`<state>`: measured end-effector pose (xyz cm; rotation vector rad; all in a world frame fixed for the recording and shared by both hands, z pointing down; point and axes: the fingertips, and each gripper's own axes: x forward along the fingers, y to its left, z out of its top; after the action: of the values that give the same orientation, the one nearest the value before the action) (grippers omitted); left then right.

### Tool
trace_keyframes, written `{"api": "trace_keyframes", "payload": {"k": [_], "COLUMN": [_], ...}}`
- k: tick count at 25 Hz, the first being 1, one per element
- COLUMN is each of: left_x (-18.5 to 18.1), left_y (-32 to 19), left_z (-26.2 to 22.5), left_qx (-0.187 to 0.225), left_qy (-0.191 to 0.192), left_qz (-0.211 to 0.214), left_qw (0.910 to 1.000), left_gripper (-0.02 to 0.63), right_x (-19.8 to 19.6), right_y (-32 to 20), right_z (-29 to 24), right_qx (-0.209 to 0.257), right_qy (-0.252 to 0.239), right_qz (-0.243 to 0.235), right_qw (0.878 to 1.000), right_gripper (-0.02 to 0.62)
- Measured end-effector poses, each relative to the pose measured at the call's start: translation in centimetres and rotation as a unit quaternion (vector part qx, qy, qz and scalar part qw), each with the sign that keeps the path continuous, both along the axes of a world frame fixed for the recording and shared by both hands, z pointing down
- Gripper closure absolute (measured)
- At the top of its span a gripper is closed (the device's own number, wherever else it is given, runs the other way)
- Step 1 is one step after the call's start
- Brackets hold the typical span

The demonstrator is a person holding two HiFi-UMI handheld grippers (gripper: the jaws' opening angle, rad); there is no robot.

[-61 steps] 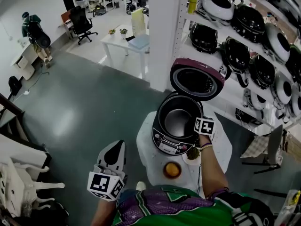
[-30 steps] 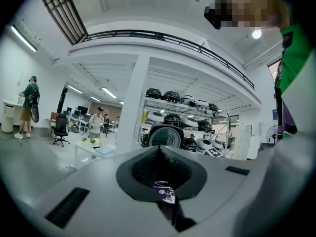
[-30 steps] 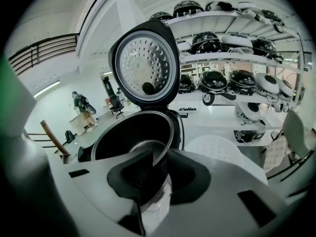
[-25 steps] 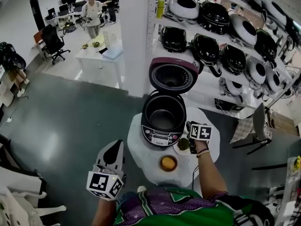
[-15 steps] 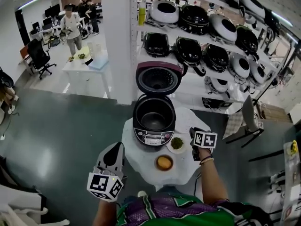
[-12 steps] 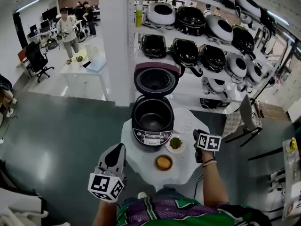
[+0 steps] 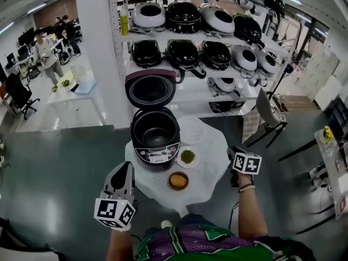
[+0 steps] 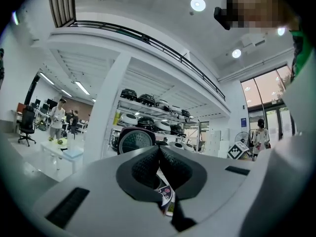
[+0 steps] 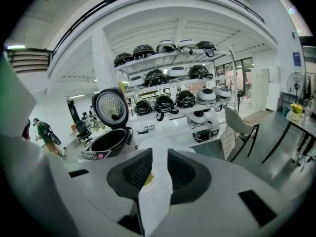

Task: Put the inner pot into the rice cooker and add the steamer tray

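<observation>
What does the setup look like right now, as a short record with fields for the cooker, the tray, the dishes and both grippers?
rice cooker: on the round white table, lid up, dark inner pot seated inside
steamer tray: white, flat on the table just right of the cooker, not yet in
dish with greens: in front of the tray
bowl with orange contents: nearest the person
left gripper: jaws together, empty
right gripper: jaws slightly apart, empty
</observation>
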<state>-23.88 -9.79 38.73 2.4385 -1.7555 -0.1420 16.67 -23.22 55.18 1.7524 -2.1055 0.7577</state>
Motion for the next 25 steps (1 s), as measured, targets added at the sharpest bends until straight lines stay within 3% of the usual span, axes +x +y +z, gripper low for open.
{"api": "trace_keyframes", "payload": {"k": [7, 15, 25], "left_x": [3.5, 6.5, 9.1], "left_y": [-1.1, -2.6, -5.1], "left_z": [0.8, 0.5, 0.7], "left_qx": [-0.002, -0.006, -0.01], "left_qy": [0.007, 0.014, 0.014], "left_qz": [0.058, 0.095, 0.114], "left_qw": [0.9983, 0.9954, 0.9933], "left_gripper": [0.584, 0.584, 0.584], "right_x": [2.3, 1.6, 0.8], "right_y": [3.1, 3.4, 0.2], "right_z": [-0.1, -1.3, 0.2], "right_qx": [0.007, 0.043, 0.03], "right_qy": [-0.007, 0.002, -0.002], "right_qz": [0.015, -0.012, -0.044], "right_qw": [1.0, 0.999, 0.999], "right_gripper": [0.436, 0.133, 0.092]}}
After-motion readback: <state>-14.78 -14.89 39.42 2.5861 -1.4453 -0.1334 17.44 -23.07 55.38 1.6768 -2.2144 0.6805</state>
